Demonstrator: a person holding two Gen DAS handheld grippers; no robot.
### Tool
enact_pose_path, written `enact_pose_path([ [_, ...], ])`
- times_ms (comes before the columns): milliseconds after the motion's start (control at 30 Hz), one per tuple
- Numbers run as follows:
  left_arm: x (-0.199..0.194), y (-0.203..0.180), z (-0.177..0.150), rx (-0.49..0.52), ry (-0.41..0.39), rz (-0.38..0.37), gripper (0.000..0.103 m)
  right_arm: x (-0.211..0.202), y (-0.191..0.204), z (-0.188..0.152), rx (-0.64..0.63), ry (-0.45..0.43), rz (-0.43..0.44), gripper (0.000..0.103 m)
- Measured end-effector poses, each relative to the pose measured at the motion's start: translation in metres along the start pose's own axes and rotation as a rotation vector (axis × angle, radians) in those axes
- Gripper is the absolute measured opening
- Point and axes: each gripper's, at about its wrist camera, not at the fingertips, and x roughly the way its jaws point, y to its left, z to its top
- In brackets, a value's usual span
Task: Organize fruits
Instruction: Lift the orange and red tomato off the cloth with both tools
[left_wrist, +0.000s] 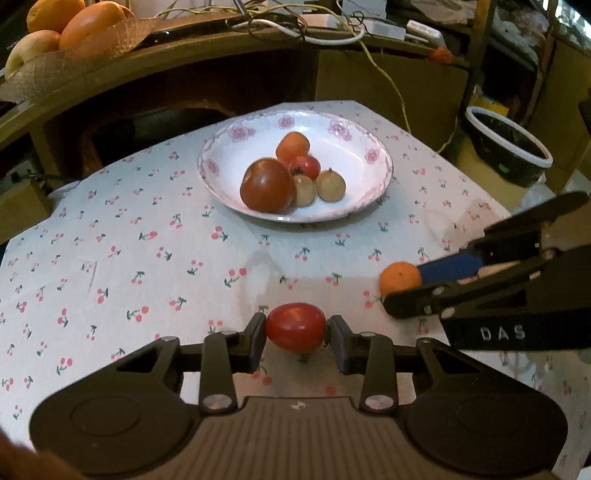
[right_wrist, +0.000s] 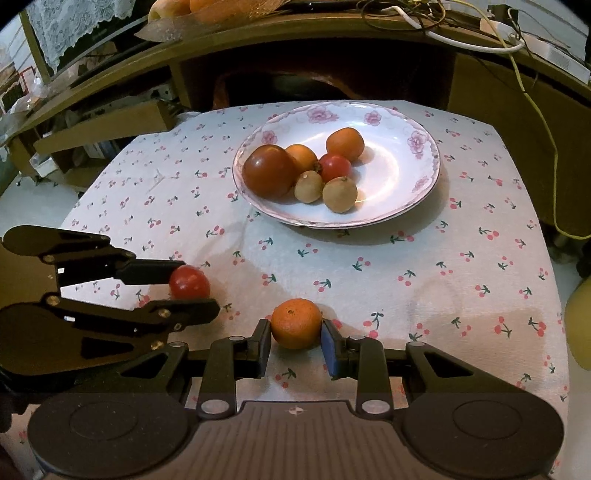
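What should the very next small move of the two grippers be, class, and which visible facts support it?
Probably lift both fruits and carry them toward the plate. The left gripper is shut on the red tomato, the right gripper on the small orange, both low over the cherry-print cloth. The plate already holds the other fruits, with bare room on its right side.

Warm, dim indoor light; soft glare on the plate (right_wrist: 417, 177), faint shadows beneath fruit, strong fisheye bending and dark, blurred edges.
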Motion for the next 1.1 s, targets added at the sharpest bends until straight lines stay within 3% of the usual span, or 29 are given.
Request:
enact_pose_path([
  [367,0.002,-0.005,-0.006,0.047,0.006,0.021,0.042,0.002,0.007,-0.002,-0.056,-0.007,-0.035,0.031],
  [1100,0.002,-0.007,-0.006,0.048,0.0,0.019,0.041,0.002,0.012,-0.002,-0.085,-0.01,-0.054,0.03],
])
